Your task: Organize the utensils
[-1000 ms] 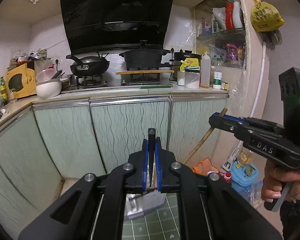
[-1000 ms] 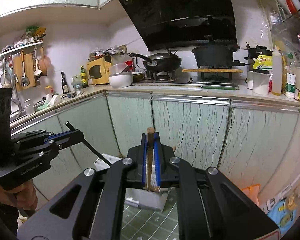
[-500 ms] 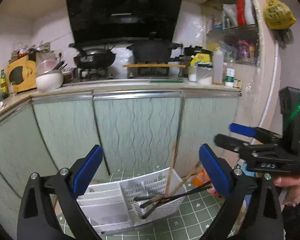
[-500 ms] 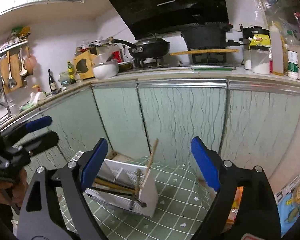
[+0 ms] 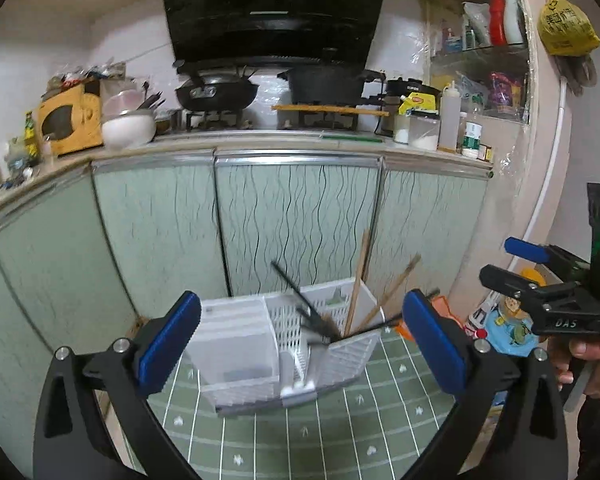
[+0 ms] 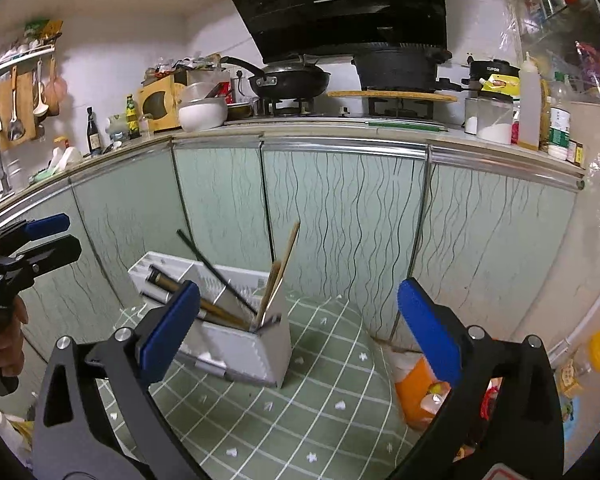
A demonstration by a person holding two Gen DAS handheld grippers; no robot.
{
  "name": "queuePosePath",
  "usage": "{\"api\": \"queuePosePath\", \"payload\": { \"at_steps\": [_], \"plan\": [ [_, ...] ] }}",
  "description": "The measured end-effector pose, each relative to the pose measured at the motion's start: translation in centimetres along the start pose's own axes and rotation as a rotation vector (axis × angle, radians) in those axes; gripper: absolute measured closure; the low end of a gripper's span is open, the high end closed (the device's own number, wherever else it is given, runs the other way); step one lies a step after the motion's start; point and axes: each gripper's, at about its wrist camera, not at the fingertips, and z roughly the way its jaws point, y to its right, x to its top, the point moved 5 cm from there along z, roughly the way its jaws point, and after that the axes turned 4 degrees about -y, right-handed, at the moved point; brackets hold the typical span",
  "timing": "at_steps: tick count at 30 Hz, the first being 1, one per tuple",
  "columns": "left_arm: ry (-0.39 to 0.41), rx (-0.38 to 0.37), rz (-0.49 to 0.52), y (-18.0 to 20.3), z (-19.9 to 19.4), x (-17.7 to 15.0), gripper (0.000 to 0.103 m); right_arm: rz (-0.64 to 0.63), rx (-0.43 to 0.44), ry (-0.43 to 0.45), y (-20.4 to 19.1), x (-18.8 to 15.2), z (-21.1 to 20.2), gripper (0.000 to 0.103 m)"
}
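Observation:
A white slotted utensil holder (image 5: 240, 360) (image 6: 236, 344) stands on the green tiled floor in front of the cabinets. Wooden sticks (image 5: 356, 280) (image 6: 284, 264) and dark utensils (image 5: 296, 292) (image 6: 212, 264) lean out of its right compartment; one dark stick is blurred. My left gripper (image 5: 300, 312) (image 6: 70, 234) hovers just short of the holder. Its jaws are opening, with nothing between the blue pads. My right gripper (image 6: 298, 292) (image 5: 500, 260) hangs to the holder's right. Its jaws are opening too, and nothing is between them.
Pale green cabinet doors (image 5: 296, 216) rise right behind the holder, under a counter with wok, pot and bottles. An orange bag (image 6: 416, 396) and blue packaging (image 5: 508, 328) lie on the floor at the right. A hand (image 5: 580, 360) holds the right gripper's handle.
Both grippers went from shut to wide open and dipped lower. The dark stick that the left held and the wooden one that the right held now stand in the holder.

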Motion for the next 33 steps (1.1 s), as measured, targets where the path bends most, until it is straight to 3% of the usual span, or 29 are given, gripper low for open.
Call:
{"api": "queuePosePath", "payload": {
  "at_steps": [9,15,33],
  "plan": [
    [-0.031,0.058,-0.015,0.3,-3.4,-5.8,0.004,-0.028,-0.044,-0.016,-1.8,-4.8,-3.5,0.008],
    [-0.016,0.053,-0.030,0.5,-5.2,-9.7,0.004,-0.038,-0.062,-0.038,-2.8,-8.6,-4.9,0.008],
    [-0.049,0.141,-0.065,0.6,-7.6,-19.0,0.004,-0.044,-0.111,-0.081,-4.6,-18.2,-6.8,0.008]
  ]
}}
